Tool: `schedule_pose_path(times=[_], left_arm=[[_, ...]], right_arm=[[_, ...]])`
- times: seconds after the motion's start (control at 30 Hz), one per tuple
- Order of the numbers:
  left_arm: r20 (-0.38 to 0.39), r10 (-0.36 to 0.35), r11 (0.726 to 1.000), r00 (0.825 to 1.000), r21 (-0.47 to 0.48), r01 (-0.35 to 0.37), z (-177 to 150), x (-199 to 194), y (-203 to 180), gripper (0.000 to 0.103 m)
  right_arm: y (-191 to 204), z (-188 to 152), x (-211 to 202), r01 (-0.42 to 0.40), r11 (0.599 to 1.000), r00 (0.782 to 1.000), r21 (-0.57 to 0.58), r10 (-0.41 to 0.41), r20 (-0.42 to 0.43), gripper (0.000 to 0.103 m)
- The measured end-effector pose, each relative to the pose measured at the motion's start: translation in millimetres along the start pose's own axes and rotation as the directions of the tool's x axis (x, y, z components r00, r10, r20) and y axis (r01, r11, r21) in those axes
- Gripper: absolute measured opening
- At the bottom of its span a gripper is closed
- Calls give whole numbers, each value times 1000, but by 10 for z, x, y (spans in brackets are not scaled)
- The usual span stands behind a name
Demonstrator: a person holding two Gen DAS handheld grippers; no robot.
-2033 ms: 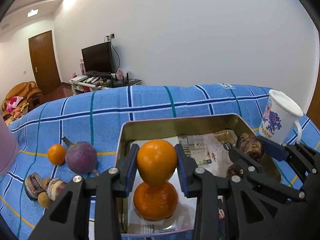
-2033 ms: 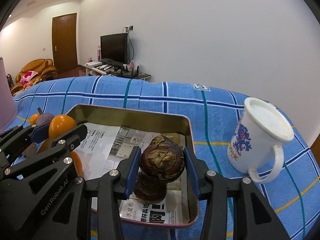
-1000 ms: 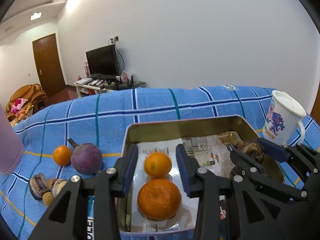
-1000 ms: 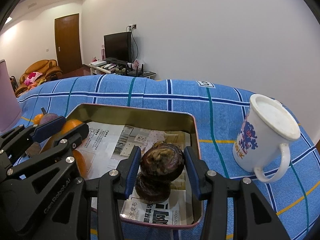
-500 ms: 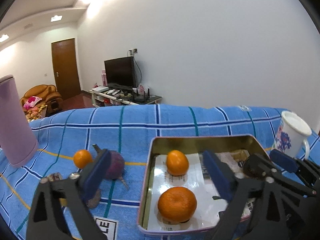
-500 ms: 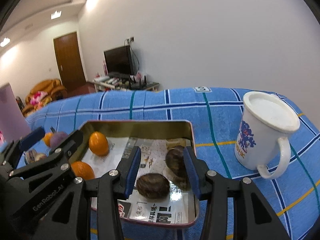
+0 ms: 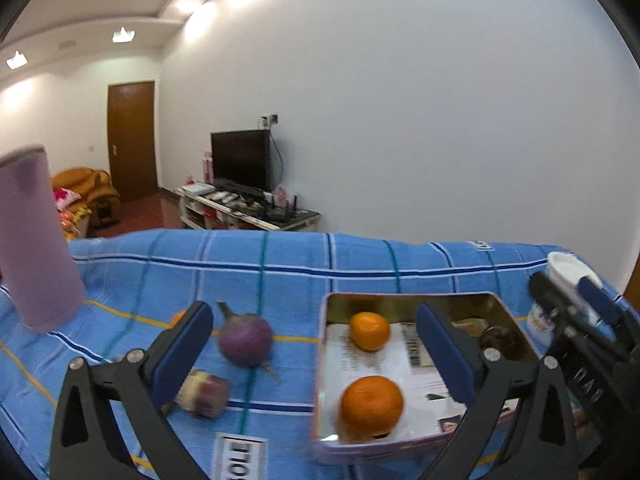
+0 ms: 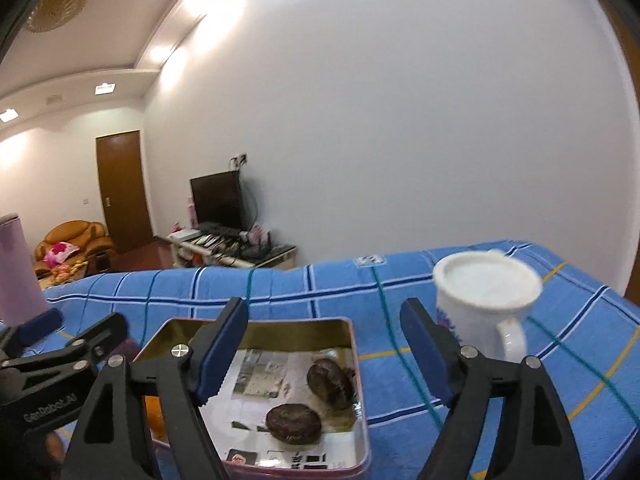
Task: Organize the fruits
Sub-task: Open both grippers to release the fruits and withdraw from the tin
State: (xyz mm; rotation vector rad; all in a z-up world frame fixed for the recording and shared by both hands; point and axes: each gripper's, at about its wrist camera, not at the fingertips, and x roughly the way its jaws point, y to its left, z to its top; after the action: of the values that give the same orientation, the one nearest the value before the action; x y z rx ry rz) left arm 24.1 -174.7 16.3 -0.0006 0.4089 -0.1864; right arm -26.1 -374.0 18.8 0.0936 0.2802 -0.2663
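A paper-lined metal tin on the blue checked cloth holds a large orange at its front left and a small orange behind it. Two dark brown fruits lie on its right side. My left gripper is open and empty, raised above the tin's left edge. My right gripper is open and empty, raised above the tin. On the cloth left of the tin lie a purple round fruit, a cut brownish fruit and a small orange partly hidden by my finger.
A white mug with a blue print stands right of the tin. A tall pink cylinder stands at the far left of the cloth. Behind the table are a TV stand, a brown door and a sofa.
Both grippers let go of their fruit into the tin, opened wide, then lifted and pulled back. The small orange and the second brown fruit now lie in the tin.
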Motion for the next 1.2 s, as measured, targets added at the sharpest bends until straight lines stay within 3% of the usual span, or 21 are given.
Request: schedule_pose_path(times=[0.3, 0.43, 0.57, 0.7, 1.2], left_arm=[[25, 88, 995, 996, 43, -89, -96, -16, 133, 103], [29, 113, 993, 993, 38, -114, -124, -32, 217, 103], [19, 117, 992, 993, 45, -118, -170, -63, 226, 103], [23, 120, 992, 993, 40, -120, -196, -122, 259, 103], [27, 115, 993, 993, 21, -116, -251, -250, 451, 103]], right_arm=[[-70, 18, -191, 27, 999, 997, 40, -30, 68, 81], [-178, 36, -301, 98, 991, 987, 91, -109, 118, 81], [-343, 37, -361, 142, 971, 973, 194, -172, 152, 90], [-394, 2, -335, 130, 960, 980, 247, -163, 115, 90], [-252, -104, -401, 131, 958, 987, 256, -151, 61, 90]])
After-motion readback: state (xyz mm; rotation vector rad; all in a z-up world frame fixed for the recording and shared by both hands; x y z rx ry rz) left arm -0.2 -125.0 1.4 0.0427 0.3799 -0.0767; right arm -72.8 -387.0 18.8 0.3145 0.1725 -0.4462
